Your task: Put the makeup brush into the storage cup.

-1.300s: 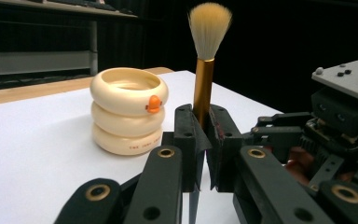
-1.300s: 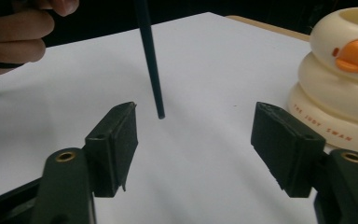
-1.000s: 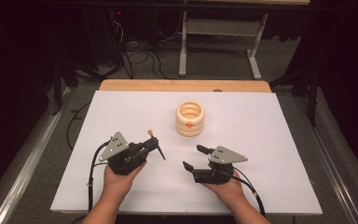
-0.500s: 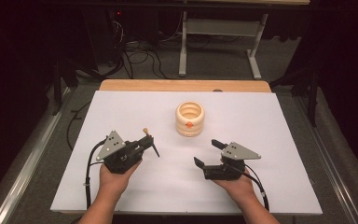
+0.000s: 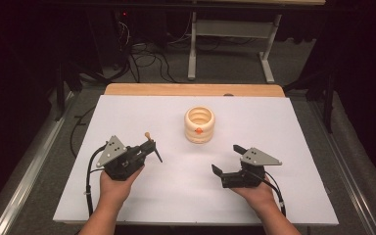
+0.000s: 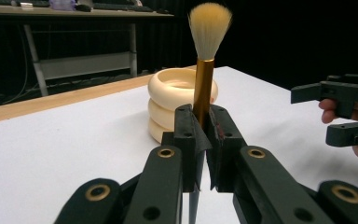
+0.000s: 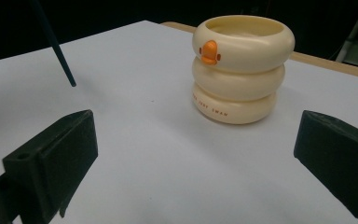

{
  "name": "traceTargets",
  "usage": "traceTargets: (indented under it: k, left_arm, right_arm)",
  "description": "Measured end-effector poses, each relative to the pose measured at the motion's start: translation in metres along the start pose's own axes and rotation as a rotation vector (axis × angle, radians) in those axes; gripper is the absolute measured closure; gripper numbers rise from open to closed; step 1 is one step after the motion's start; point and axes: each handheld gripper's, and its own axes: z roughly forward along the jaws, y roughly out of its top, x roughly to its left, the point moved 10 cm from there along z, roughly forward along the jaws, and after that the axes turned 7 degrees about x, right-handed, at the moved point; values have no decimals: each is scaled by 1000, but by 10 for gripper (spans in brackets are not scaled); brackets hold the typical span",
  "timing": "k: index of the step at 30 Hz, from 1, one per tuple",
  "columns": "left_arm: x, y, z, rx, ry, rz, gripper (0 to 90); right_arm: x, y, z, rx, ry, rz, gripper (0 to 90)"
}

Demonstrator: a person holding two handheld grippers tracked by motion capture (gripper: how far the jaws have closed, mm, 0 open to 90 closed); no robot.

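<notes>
The left gripper point(image 6: 200, 140) has its jaws clamped on the golden ferrule of a dark-handled brush with a pale bristle tuft point(image 6: 204, 70), held upright. Just beyond it stands the cream ringed plastic cup with an orange duck bill point(image 7: 240, 70). The right gripper point(image 7: 196, 154) has its jaws spread wide, holding nothing, the cup ahead between them.

Dim lab: white-topped table point(image 5: 127, 205), floor cables point(image 5: 142, 54), bare desk frame point(image 5: 227, 36).
</notes>
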Motion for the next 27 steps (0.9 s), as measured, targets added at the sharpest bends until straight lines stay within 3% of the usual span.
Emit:
traceTargets:
  k: [15,23,27]
  left_arm:
    - [7,0,-2,0,31,-2,837]
    - [5,-1,1,7,39,7,837]
    - [5,2,5,8,41,-9,837]
  right_arm:
    - [-21,-13,-16,1,-38,1,9]
    - [-43,-27,-32,7,-75,36,10]
    - [-48,-27,-36,-10,-83,52,10]
